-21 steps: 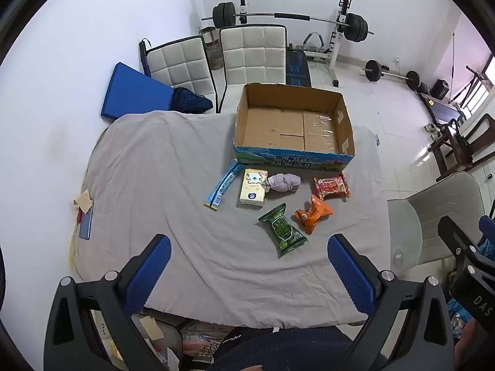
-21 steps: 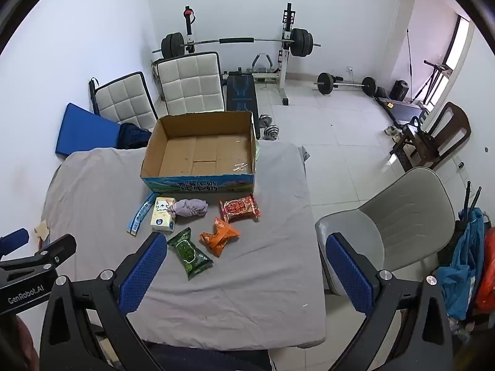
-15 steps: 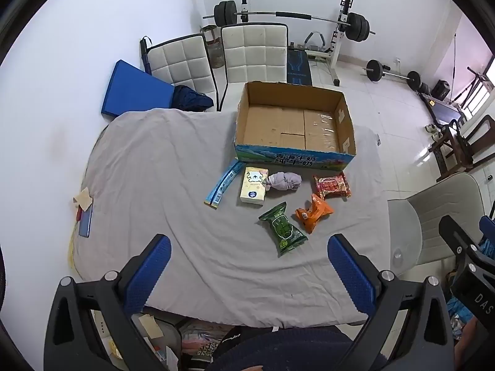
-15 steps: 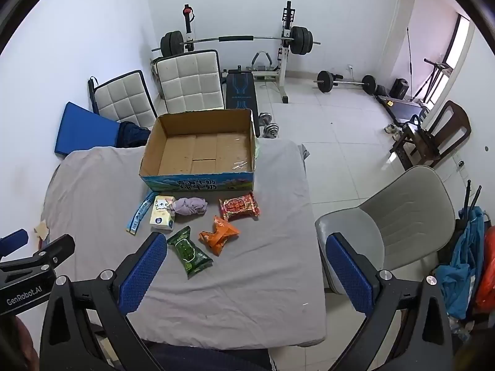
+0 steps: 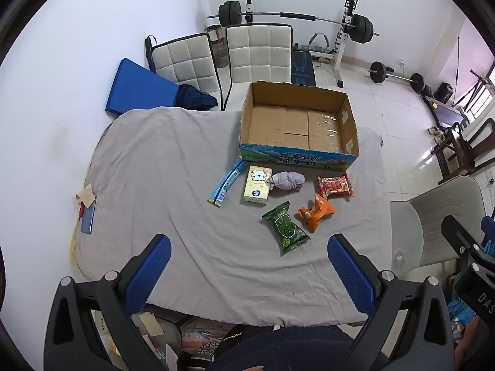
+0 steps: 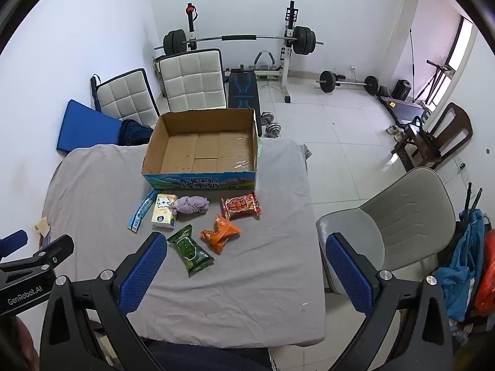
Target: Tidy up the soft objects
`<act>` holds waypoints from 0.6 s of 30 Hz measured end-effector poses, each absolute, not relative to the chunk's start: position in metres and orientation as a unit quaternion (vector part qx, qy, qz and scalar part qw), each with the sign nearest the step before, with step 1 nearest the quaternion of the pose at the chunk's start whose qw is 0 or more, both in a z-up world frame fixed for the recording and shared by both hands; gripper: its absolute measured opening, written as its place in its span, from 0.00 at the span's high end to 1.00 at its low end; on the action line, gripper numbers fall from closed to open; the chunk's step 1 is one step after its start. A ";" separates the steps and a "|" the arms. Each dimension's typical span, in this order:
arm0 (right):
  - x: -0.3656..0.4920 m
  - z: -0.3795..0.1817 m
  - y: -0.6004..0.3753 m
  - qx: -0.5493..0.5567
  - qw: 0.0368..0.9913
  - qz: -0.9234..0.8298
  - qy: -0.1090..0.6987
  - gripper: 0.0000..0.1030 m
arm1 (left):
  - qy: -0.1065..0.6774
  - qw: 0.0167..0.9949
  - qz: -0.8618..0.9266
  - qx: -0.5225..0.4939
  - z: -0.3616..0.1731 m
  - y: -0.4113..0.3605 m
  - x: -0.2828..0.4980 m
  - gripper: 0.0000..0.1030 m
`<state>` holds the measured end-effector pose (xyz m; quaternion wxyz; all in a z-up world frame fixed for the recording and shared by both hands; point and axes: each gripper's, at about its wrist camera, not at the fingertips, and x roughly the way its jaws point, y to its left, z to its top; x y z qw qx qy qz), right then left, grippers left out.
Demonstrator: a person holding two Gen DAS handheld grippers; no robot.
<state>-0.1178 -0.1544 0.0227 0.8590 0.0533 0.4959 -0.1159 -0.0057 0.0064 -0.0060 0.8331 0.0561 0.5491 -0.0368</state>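
Above the grey-sheeted worktop (image 5: 161,167), both the left claw (image 5: 249,255) and the right claw (image 6: 244,253) hang spread and empty, snack packets lying before the cardboard box (image 5: 298,125).

Bright, sharp daylight from the right; fisheye-curved, dark-vignetted edges.

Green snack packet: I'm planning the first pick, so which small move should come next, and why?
Probably lower the right gripper toward the green snack packet. Its jaws stand open with nothing between them, that packet lies nearest of the loose items on the grey cloth, and the cardboard box behind them has nothing in it.
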 end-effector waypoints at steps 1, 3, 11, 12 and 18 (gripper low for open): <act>-0.119 0.023 -0.154 0.053 0.859 -0.116 0.495 0.00 | 0.549 0.833 -0.037 0.056 -0.005 0.007 -0.006 0.00; -0.117 0.024 -0.153 0.051 0.859 -0.116 0.497 0.00 | 0.549 0.833 -0.036 0.056 -0.003 0.007 -0.006 0.00; -0.118 0.032 -0.151 0.049 0.860 -0.116 0.494 0.00 | 0.548 0.834 -0.037 0.055 -0.002 0.006 -0.006 0.00; -0.117 0.032 -0.151 0.048 0.861 -0.116 0.493 0.00 | 0.548 0.834 -0.037 0.056 -0.002 0.006 -0.006 0.00; -0.119 0.032 -0.147 0.048 0.863 -0.115 0.490 0.00 | 0.547 0.834 -0.036 0.054 0.000 0.007 -0.007 0.00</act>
